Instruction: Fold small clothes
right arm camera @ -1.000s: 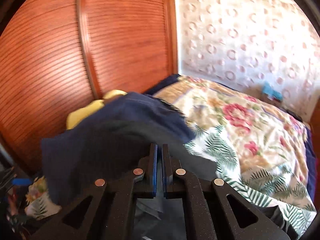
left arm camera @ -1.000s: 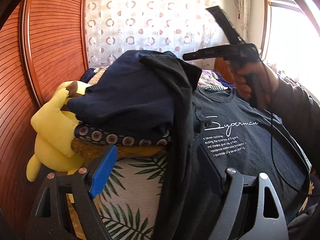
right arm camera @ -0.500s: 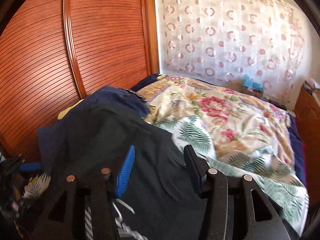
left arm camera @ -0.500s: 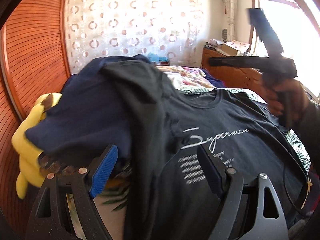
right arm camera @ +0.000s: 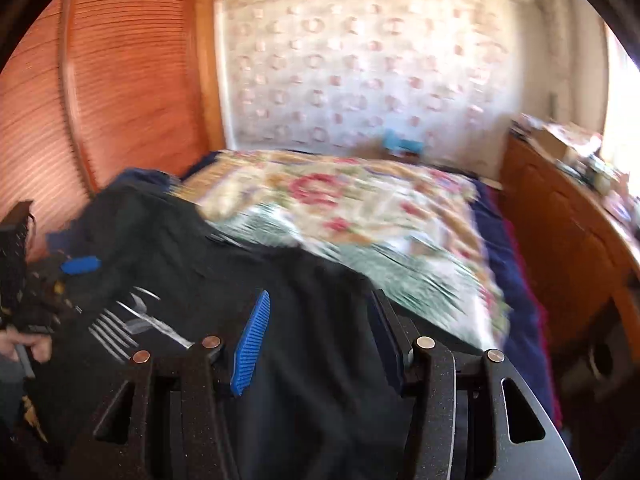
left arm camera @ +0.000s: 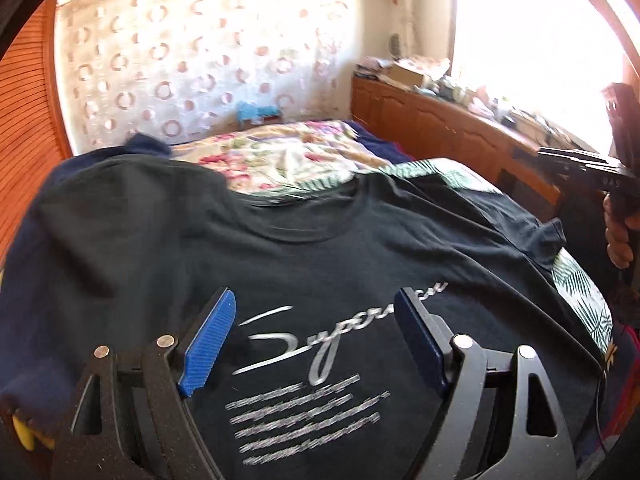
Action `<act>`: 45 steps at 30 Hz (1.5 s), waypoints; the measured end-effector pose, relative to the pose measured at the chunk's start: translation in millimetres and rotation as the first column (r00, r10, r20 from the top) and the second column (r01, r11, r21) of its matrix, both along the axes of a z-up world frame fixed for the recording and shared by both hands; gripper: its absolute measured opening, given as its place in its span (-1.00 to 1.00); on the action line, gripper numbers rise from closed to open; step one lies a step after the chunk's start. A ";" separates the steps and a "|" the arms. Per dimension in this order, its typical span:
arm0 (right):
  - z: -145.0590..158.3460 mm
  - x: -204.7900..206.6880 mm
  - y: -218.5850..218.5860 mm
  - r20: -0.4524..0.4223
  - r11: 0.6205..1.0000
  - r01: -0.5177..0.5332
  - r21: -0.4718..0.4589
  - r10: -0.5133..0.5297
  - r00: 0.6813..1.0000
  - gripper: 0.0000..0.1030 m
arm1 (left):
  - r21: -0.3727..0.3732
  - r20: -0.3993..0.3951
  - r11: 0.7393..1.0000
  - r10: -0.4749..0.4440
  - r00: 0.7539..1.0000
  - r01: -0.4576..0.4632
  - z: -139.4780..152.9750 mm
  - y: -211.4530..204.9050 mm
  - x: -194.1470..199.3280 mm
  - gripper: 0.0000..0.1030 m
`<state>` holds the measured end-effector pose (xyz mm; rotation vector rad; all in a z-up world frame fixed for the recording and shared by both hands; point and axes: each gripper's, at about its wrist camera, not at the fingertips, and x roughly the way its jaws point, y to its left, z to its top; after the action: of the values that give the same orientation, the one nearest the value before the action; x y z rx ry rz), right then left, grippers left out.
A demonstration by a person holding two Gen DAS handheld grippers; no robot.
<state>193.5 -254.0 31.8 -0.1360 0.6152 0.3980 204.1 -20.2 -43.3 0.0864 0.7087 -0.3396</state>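
Note:
A dark T-shirt (left arm camera: 320,248) with silver script and text lines lies spread front-up on the bed, its neck toward the far wall. Its left shoulder drapes over a pile of dark blue clothes (left arm camera: 144,146). My left gripper (left arm camera: 316,336) is open and empty, just above the shirt's print. My right gripper (right arm camera: 320,332) is open and empty over the shirt's (right arm camera: 280,300) right part. The right gripper shows at the right edge of the left wrist view (left arm camera: 580,160), held in a hand. The left gripper's blue pad (right arm camera: 80,265) shows at the left of the right wrist view.
A floral and leaf-print bedspread (left arm camera: 288,156) covers the bed (right arm camera: 360,208) beyond the shirt. A slatted wooden wardrobe (right arm camera: 120,80) stands at the left. A wooden cabinet (left arm camera: 440,120) with clutter runs along the right under a bright window. A yellow plush toy (left arm camera: 24,432) peeks out bottom left.
My right gripper has opened and let go of the shirt, then drawn back to the right. The shirt has gone from bunched over the pile to lying spread flat. Both views have swung right.

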 end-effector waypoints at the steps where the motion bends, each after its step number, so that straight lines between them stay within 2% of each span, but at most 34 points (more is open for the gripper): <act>1: -3.4 -5.2 -12.5 -0.007 1.000 0.029 -0.007 -0.029 1.000 0.03 | 0.013 -0.009 1.000 -0.016 1.000 0.016 -3.8 -9.1 4.0 0.59; 9: -46.1 -39.0 -86.0 -0.120 0.976 0.216 -0.029 -0.218 0.969 0.03 | 0.072 -0.089 0.995 -0.066 0.994 0.072 -32.2 -49.9 28.3 0.59; 18: -72.1 -60.0 -96.6 -0.221 0.970 0.241 0.034 -0.228 0.948 0.03 | 0.116 -0.159 0.990 -0.062 0.985 0.081 -51.4 -64.7 38.6 0.60; 25: -72.5 -14.9 -119.8 -0.273 0.969 0.244 0.047 -0.222 0.936 0.03 | 0.103 -0.183 0.990 -0.074 0.980 0.094 -55.4 -67.7 40.9 0.81; 27: -67.7 -10.3 -121.0 -0.277 0.969 0.243 0.044 -0.222 0.935 0.03 | 0.103 -0.196 0.989 -0.089 0.977 0.111 -57.7 -70.4 42.1 1.00; 37: -83.8 15.3 -126.2 -0.305 0.965 0.250 0.081 -0.215 0.928 0.02 | 0.110 -0.196 0.987 -0.091 0.976 0.114 -58.3 -72.5 40.8 1.00; 38: -83.7 14.8 -125.6 -0.296 0.965 0.253 0.075 -0.220 0.929 -0.03 | 0.109 -0.197 0.988 -0.090 0.976 0.113 -58.3 -72.1 41.1 1.00; 39: -83.2 14.9 -124.8 -0.283 0.965 0.254 0.063 -0.227 0.932 -0.23 | 0.109 -0.197 0.988 -0.090 0.976 0.113 -58.6 -71.8 41.9 1.00; 41: -81.9 12.6 -118.8 -0.247 0.968 0.248 0.025 -0.235 0.940 -0.45 | 0.109 -0.196 0.987 -0.091 0.976 0.114 -58.6 -71.4 41.6 1.00; 42: -81.4 11.9 -116.2 -0.223 0.968 0.250 -0.006 -0.245 0.943 -0.65 | 0.109 -0.196 0.987 -0.091 0.976 0.114 -58.6 -70.9 41.2 1.00; 45: -81.2 7.5 -107.3 -0.192 0.972 0.233 -0.034 -0.235 0.953 -0.82 | 0.109 -0.197 0.987 -0.091 0.976 0.114 -58.5 -71.5 41.0 1.00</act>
<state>201.0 -361.3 -49.5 -0.0334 0.8176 0.1790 245.1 -91.7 -101.8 0.2067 0.9173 -0.4084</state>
